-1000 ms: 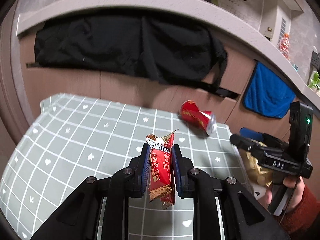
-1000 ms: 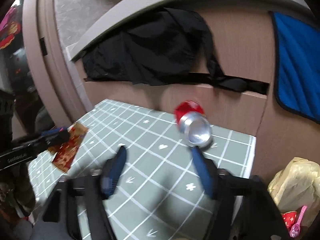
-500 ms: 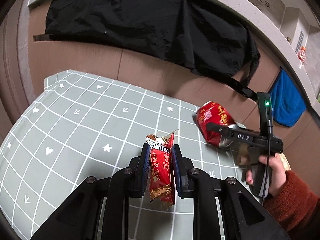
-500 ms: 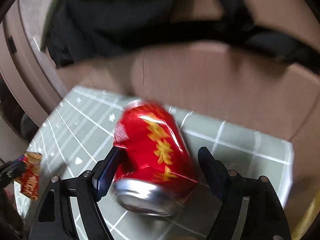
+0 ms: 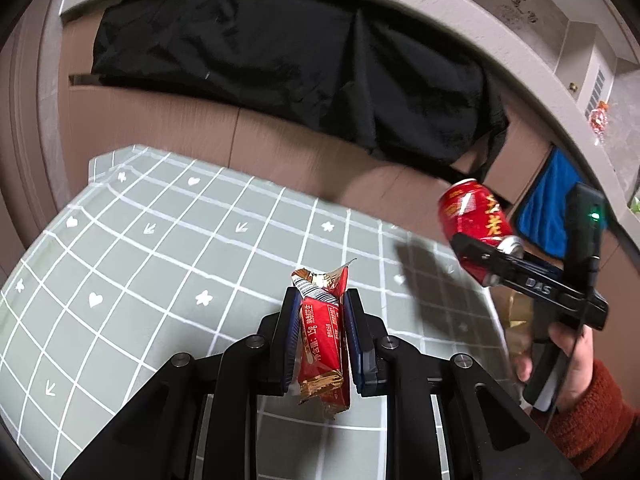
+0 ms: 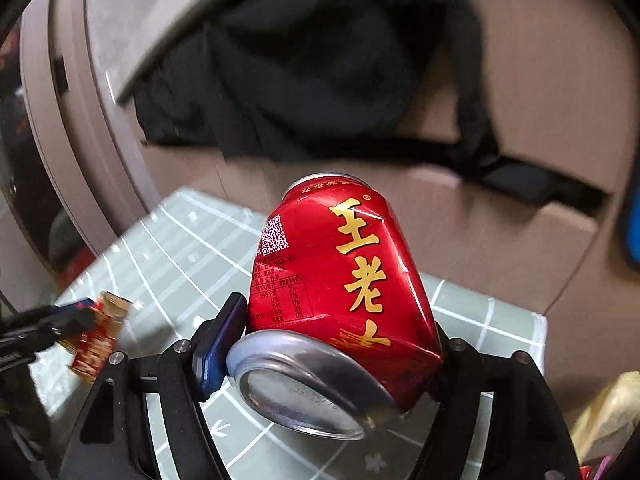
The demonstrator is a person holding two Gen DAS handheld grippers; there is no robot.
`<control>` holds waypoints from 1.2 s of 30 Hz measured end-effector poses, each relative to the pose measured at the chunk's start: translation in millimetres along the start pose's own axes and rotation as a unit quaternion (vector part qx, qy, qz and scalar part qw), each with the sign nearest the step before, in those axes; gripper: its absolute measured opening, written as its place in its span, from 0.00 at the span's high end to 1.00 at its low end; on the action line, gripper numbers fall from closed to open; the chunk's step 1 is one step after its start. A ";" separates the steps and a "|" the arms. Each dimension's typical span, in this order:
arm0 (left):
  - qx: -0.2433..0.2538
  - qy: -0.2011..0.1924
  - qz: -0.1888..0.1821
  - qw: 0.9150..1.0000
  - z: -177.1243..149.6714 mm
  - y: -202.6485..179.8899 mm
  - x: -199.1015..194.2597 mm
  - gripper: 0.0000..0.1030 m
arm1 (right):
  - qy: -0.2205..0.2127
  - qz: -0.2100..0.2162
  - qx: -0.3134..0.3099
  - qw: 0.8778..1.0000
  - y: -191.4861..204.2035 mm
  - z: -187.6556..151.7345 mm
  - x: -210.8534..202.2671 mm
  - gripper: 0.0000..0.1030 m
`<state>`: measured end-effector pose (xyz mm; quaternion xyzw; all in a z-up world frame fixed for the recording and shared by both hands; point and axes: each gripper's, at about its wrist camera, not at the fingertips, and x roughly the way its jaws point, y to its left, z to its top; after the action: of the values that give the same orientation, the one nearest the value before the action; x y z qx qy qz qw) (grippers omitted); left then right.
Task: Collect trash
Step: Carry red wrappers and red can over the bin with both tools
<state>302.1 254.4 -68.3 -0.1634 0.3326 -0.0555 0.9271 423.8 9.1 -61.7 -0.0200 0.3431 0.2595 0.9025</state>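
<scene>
Above the worktop (image 5: 168,240) | right hand-held gripper (image 6: 332,344) had just closed on dented can (image 6: 340,280), lifted | left hand-held gripper (image 5: 320,336) clamped wrapper (image 5: 322,336) | advice: squeeze gently, carry level to bag (image 6: 608,412).

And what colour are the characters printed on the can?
Golden yellow on the red can, clearest in the right wrist view.

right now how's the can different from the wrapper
The can is a rigid, dented metal cylinder with a silver end; the wrapper is a thin, flat foil packet, torn open at the top. The can fills the wide-set right gripper, whose jaws have just closed further onto it; the wrapper is pinched in the nearly closed left gripper. Both are red with gold lettering, and both are held off the table.
</scene>
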 end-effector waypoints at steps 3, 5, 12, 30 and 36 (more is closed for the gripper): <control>0.012 -0.019 -0.007 1.000 8.1 -22.5 -11.4 0.78 | -0.027 -0.001 0.003 1.000 -2.4 4.7 -34.4 0.31; 0.027 -0.034 -0.014 0.999 15.3 -43.5 -18.7 0.78 | -0.041 -0.001 0.003 0.999 -4.5 5.4 -56.4 0.31; 0.096 -0.094 -0.054 0.990 35.3 -145.3 -38.3 0.78 | -0.110 -0.035 -0.002 0.993 -31.2 3.8 -159.5 0.31; 0.172 -0.078 -0.150 0.971 -10.2 -340.6 -5.5 0.78 | -0.148 -0.179 0.063 0.971 -154.1 -63.6 -308.6 0.31; 0.179 -0.052 -0.142 0.972 -29.3 -356.4 14.8 0.78 | -0.134 -0.180 0.084 0.971 -174.0 -84.2 -305.4 0.31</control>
<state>297.0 -91.7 22.8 -0.0433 0.2417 -0.2363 0.9401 264.0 -298.2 41.6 0.0289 0.2306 0.0633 0.9706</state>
